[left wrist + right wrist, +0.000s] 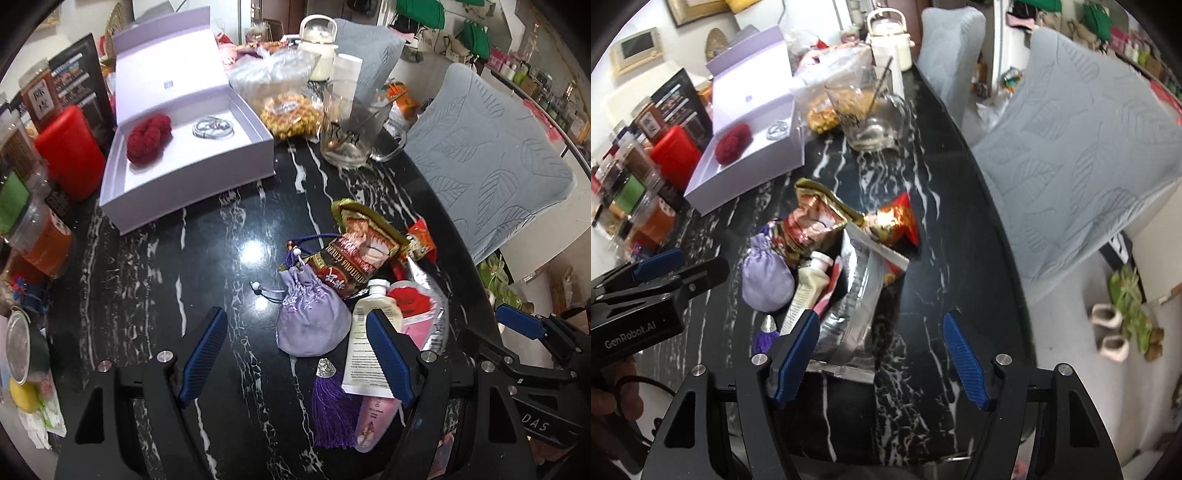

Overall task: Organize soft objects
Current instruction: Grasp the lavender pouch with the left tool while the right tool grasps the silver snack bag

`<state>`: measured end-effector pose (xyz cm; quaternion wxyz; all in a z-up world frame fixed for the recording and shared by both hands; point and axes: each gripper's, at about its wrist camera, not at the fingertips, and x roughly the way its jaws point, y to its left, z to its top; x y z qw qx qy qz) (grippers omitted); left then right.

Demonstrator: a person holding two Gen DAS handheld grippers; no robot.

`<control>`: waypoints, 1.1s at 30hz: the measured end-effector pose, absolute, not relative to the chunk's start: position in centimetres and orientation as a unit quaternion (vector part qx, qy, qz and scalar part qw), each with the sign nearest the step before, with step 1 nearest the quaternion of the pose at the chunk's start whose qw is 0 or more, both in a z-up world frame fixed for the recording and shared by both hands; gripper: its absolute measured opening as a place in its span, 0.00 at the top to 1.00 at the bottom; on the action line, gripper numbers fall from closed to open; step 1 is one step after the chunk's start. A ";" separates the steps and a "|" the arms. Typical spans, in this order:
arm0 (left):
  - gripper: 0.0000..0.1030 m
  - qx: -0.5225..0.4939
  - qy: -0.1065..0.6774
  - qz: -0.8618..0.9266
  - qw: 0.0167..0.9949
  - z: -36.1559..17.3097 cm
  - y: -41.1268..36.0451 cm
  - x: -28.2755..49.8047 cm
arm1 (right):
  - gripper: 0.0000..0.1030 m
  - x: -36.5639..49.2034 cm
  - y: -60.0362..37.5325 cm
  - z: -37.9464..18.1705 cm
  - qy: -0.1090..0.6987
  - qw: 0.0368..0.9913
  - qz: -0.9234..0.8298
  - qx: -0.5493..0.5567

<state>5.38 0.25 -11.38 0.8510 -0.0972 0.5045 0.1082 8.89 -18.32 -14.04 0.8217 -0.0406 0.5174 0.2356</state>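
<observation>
Both grippers angled down over the black marble table [147, 280], both empty. Left gripper [297, 360] has its jaws roughly half apart, nothing between the pads; the lilac drawstring pouch [314, 321] sits on the table just ahead of it, nearer the right-hand finger, with its purple tassel [334, 410] trailing back toward the camera. Right gripper [886, 358] is also parted and holding nothing; its left finger overlaps the silver foil bag [857, 314] in the right wrist view, though I can't tell whether it touches the bag or hangs above it. Pile beside the pouch: a cream lotion tube [369, 332], a red-gold snack packet [354, 254], a small red sachet [419, 240]. The open white box [184, 155] stands well back on the left, with a red knitted scrunchie [147, 138] and a coiled silver cable [213, 127] inside. A glass jug [347, 125] is behind the pile.
</observation>
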 end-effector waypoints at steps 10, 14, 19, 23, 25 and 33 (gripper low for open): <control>0.25 -0.103 0.530 0.091 0.837 -15.0 1.0 6.7 | 0.35 10.1 -17.5 -16.5 0.537 0.812 0.228 -0.025; 0.25 -0.108 0.536 0.087 0.833 -16.2 1.4 7.1 | 0.35 10.6 -16.7 -16.6 0.533 0.812 0.235 -0.025; 0.25 -0.128 0.538 0.083 0.829 -17.1 2.1 7.5 | 0.35 11.0 -15.8 -16.9 0.536 0.807 0.247 -0.019; 0.25 -0.137 0.536 0.078 0.830 -17.4 2.4 7.8 | 0.35 11.4 -14.8 -17.7 0.547 0.798 0.250 -0.022; 0.25 -0.137 0.537 0.072 0.829 -17.6 2.4 8.0 | 0.35 11.5 -14.6 -18.3 0.553 0.795 0.247 -0.026; 0.25 -0.149 0.542 0.063 0.825 -19.0 2.4 8.5 | 0.44 12.4 -14.9 -19.5 0.567 0.787 0.243 -0.007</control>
